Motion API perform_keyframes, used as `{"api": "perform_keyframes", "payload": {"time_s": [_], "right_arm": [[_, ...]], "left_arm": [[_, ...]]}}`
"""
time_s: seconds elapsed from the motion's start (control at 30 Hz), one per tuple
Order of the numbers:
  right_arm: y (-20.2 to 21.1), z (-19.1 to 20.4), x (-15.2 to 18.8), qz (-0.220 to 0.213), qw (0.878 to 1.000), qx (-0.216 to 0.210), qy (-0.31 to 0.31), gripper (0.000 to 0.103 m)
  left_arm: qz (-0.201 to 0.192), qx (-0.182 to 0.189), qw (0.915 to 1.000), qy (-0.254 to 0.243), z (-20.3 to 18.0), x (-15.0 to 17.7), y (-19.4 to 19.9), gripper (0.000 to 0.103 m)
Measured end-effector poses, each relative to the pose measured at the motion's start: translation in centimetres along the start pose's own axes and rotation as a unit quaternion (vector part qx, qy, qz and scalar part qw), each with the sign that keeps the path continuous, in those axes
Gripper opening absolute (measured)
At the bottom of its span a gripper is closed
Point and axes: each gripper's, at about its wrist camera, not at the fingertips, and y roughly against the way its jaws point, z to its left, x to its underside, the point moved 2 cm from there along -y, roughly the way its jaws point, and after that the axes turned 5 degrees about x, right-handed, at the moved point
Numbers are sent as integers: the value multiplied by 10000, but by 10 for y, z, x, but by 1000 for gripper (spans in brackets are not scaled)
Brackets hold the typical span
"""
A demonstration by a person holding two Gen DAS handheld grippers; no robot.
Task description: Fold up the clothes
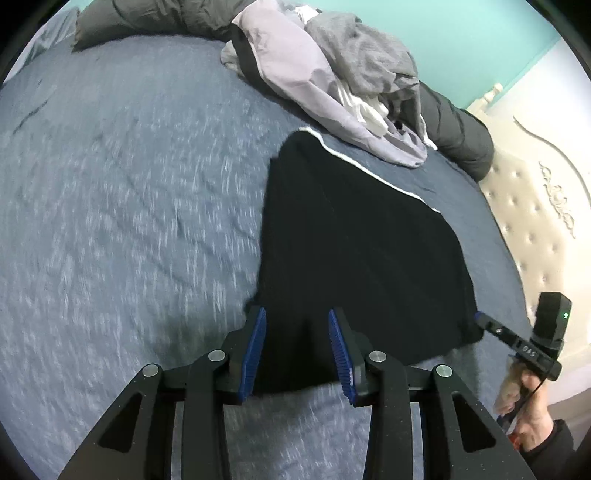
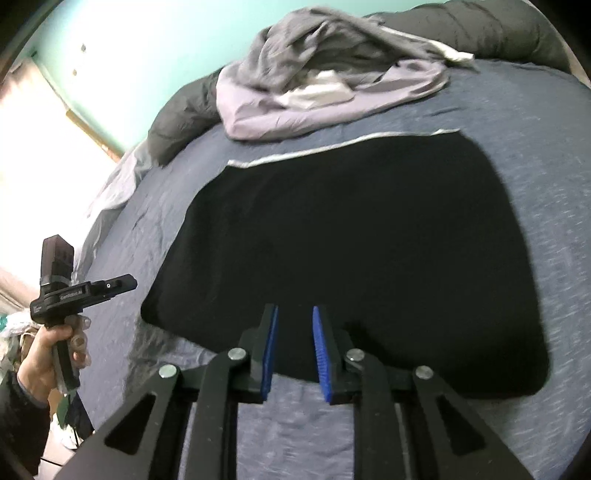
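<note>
A black garment [image 1: 351,251] [image 2: 351,240] lies flat on the blue-grey bedspread [image 1: 129,203] [image 2: 546,147], with a thin white edge along its far side. My left gripper [image 1: 296,312] hovers over the garment's near edge, open, its blue pads apart and holding nothing. My right gripper [image 2: 294,310] is over the near edge too, open by a narrow gap with nothing pinched. In the left wrist view the right gripper [image 1: 480,318] shows at the garment's right corner, held by a hand [image 1: 532,413]. In the right wrist view the left gripper [image 2: 131,279] shows beyond the garment's left side.
A heap of unfolded clothes [image 1: 332,74] [image 2: 314,74], lilac, grey and white, lies past the black garment. A dark grey duvet [image 1: 458,136] [image 2: 480,26] is bunched behind it. A cream tufted headboard [image 1: 535,221] borders the bed on the right.
</note>
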Motion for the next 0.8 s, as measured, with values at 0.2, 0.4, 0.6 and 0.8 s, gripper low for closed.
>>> {"api": "perform_keyframes", "payload": {"time_s": [0.2,0.4,0.6,0.8], "right_arm": [[-31,21,12,263,9995,180,-14,17],[-56,22,29,460,9972,582,20,10],[-61,25,45,476,9960,756,15,9],[-51,31,37,553,9949,839,124,8]], "left_arm": [[55,-16,9999,-103,-3,26,1,40],[7,-41,9997,-251,-8,40,0,41],[-258,-16,9993,-276,-15,53,3,41],[-341,4,9992,-220,-19,66,-5,41]]}}
